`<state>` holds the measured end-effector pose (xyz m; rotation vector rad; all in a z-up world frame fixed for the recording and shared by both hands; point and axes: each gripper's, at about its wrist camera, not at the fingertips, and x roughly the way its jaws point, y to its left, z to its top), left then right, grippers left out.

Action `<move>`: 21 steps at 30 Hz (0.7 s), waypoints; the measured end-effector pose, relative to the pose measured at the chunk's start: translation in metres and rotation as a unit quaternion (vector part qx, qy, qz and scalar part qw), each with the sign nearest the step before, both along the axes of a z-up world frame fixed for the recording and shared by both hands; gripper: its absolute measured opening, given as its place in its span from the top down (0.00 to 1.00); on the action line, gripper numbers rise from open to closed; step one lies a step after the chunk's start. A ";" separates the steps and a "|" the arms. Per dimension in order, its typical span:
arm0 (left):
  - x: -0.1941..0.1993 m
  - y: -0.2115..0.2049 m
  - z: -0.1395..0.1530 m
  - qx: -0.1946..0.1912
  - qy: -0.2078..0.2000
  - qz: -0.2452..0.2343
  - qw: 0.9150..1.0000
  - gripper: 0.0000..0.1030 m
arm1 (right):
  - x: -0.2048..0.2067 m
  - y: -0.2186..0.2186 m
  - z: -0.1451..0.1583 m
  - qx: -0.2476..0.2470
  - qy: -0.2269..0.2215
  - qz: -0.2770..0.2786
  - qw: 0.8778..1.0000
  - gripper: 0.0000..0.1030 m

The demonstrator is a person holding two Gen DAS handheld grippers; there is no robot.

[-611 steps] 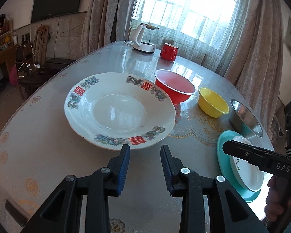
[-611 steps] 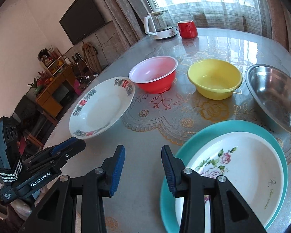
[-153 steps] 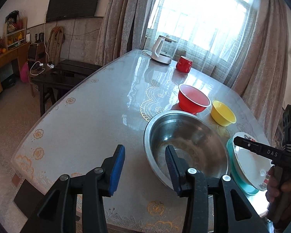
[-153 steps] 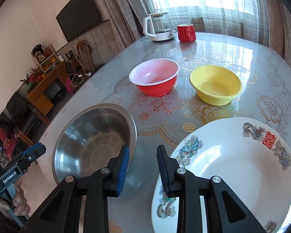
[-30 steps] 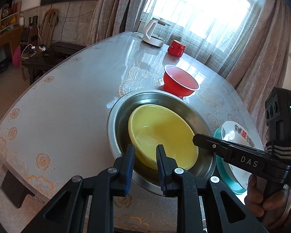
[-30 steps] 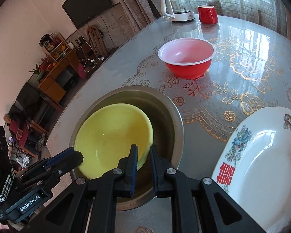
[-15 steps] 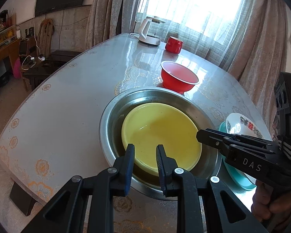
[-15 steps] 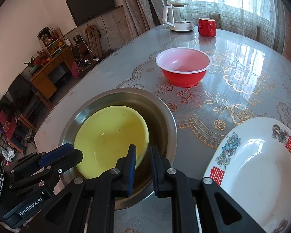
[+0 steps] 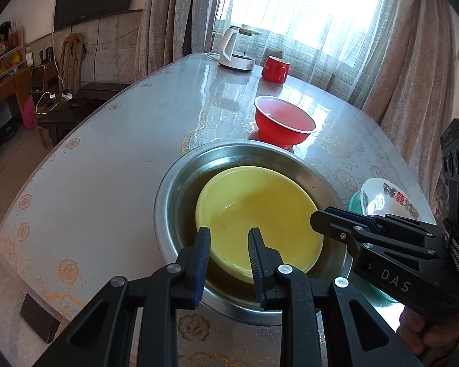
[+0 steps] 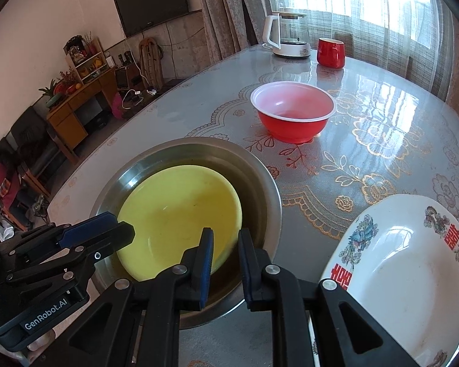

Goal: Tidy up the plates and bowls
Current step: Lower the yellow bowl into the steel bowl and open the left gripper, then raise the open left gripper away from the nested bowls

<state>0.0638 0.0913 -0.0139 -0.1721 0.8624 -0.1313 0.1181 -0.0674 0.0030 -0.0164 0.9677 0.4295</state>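
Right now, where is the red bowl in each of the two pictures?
Left wrist view: the red bowl stands above the middle, a little to the right, just beyond the steel basin that holds the yellow bowl.
Right wrist view: the red bowl stands above the middle, to the right, beyond the same steel basin.
Shared landmark: the white kettle with the red mug beside it, by the window.

Left tongs (image 9: pixel 229 244), right tongs (image 10: pixel 225 246): jaws slightly parted, just opening, empty.

Cut off by the frame edge – white patterned plate (image 10: pixel 413 263); teal plate (image 9: pixel 356 203) mostly hidden beneath it; steel bowl (image 9: pixel 180 183) floor covered by yellow bowl (image 9: pixel 260 214).
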 end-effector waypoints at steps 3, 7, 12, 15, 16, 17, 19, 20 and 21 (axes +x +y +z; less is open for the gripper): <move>0.000 0.001 0.000 -0.002 0.000 0.002 1.000 0.75 | 0.001 -0.003 0.001 0.009 0.001 -0.003 1.000 0.83; -0.002 0.002 0.004 0.005 -0.012 0.011 1.000 0.75 | 0.000 -0.007 0.003 0.029 0.001 -0.006 1.000 0.76; -0.003 0.003 0.007 0.012 -0.021 0.019 1.000 0.75 | 0.000 -0.014 0.011 0.066 -0.008 -0.013 0.998 0.69; -0.004 0.004 0.006 0.015 -0.021 0.027 0.999 0.75 | 0.003 -0.016 0.012 0.079 -0.002 -0.019 0.997 0.68; -0.004 0.004 0.006 0.019 -0.023 0.028 0.999 0.75 | 0.004 -0.016 0.012 0.081 0.001 -0.021 0.996 0.67; -0.004 0.004 0.006 0.022 -0.024 0.028 0.999 0.75 | 0.005 -0.016 0.012 0.082 0.002 -0.023 0.996 0.67; -0.004 0.004 0.007 0.023 -0.025 0.028 0.999 0.75 | 0.006 -0.016 0.014 0.082 0.002 -0.025 0.996 0.67; -0.005 0.004 0.007 0.021 -0.027 0.027 0.999 0.75 | 0.006 -0.017 0.016 0.082 0.000 -0.027 0.996 0.67; -0.005 0.003 0.008 0.021 -0.030 0.027 0.999 0.75 | 0.006 -0.018 0.017 0.082 -0.001 -0.029 0.996 0.67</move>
